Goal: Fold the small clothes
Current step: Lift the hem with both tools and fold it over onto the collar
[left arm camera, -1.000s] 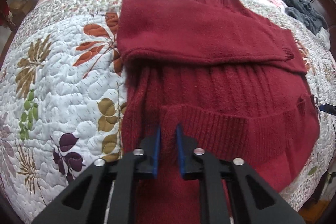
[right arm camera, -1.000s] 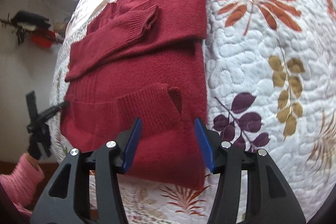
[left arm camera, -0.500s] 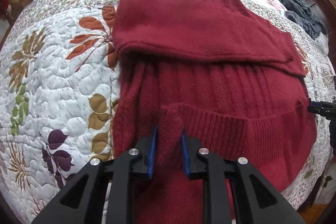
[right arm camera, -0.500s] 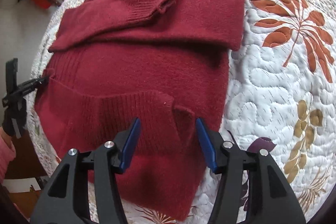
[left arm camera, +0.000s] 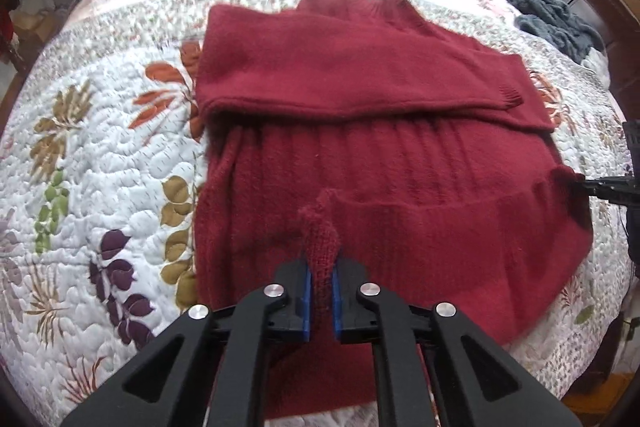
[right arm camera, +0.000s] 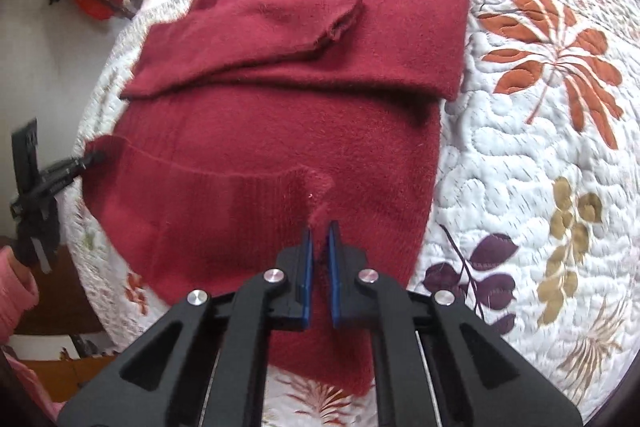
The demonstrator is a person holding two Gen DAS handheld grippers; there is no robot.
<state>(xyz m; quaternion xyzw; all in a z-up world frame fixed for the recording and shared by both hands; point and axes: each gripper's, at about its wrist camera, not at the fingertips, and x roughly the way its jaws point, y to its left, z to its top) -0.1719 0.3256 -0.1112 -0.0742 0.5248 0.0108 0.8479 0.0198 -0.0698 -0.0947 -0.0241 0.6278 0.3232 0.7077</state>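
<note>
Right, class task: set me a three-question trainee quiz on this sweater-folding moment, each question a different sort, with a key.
1. True or false: the left gripper is shut on the red sweater.
2. Multiple choice: the sweater's sleeves lie (A) hanging off the bed, (B) folded across its upper body, (C) under the quilt.
3. Fill in: the right gripper pinches the sweater's ribbed ____.

Key: 1 true; 2 B; 3 hem.

Both wrist cameras look steeply down, close over the near edge of the quilted bed [left arm camera: 100,163]; each faces the far edge, sharing the red sweater [left arm camera: 360,75] [right arm camera: 288,131] from opposite bottom corners.
</note>
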